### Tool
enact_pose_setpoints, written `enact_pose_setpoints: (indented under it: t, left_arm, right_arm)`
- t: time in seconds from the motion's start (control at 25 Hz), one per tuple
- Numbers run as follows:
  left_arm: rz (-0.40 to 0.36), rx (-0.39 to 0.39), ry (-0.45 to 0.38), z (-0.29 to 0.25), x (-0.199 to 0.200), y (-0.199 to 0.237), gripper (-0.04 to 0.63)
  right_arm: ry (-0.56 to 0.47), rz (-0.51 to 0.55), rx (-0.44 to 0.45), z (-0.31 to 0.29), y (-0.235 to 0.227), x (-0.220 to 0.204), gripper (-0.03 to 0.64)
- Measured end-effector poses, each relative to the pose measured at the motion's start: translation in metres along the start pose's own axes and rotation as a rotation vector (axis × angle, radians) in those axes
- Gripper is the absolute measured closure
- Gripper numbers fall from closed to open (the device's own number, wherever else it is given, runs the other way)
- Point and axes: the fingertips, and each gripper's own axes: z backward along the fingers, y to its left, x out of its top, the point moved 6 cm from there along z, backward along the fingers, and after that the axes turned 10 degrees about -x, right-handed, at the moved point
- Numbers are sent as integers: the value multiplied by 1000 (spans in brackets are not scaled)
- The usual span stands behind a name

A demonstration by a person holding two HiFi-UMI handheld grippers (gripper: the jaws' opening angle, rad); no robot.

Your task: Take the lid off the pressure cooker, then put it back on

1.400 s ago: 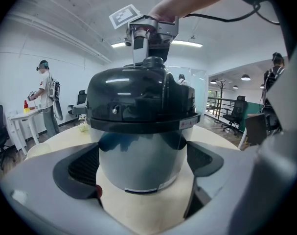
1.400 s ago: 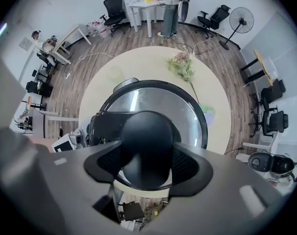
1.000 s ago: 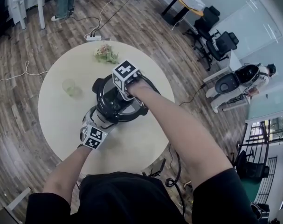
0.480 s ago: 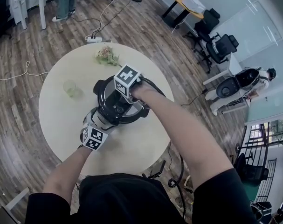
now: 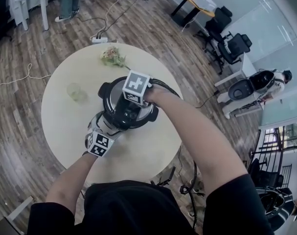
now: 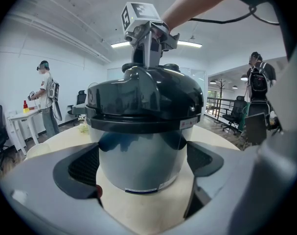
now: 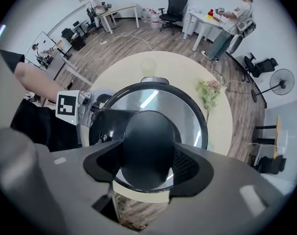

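Since a second ago the right gripper (image 7: 147, 153) has rolled about its own downward line: the marker cube on top of it shows a turned face in the head view, while both hands sit where they were. It points straight down onto the glossy black domed lid (image 6: 143, 94) of the pressure cooker (image 5: 120, 115), so I judge that the roll is a twist put into the lid (whether it loosens or locks the lid I cannot tell from these views). The lid is still seated on the pot, its rim flush all round in the left gripper view, so the lifting step is not yet done.

As for the right gripper, its jaws stand about half apart and are clamped on the lid's rounded black knob (image 7: 147, 126), one dark pad pressed to each flank of it; the knob fills the gap between them.

The left gripper (image 6: 143, 163) comes in low from the person's side and braces the cooker's brushed steel body (image 6: 138, 148). Its jaws are spread wide, with a pad against either side of the body, which I read as a steadying grip. The cooker stands near the middle of the round cream table (image 5: 65, 126).
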Motion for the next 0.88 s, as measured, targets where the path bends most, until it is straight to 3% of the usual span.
enact_pose_setpoints:
  t: [0.88]
  left_arm:
    - [1, 1, -1, 0, 0, 1, 54]
  right_arm:
    - [-36, 97, -10, 1, 1, 2, 311]
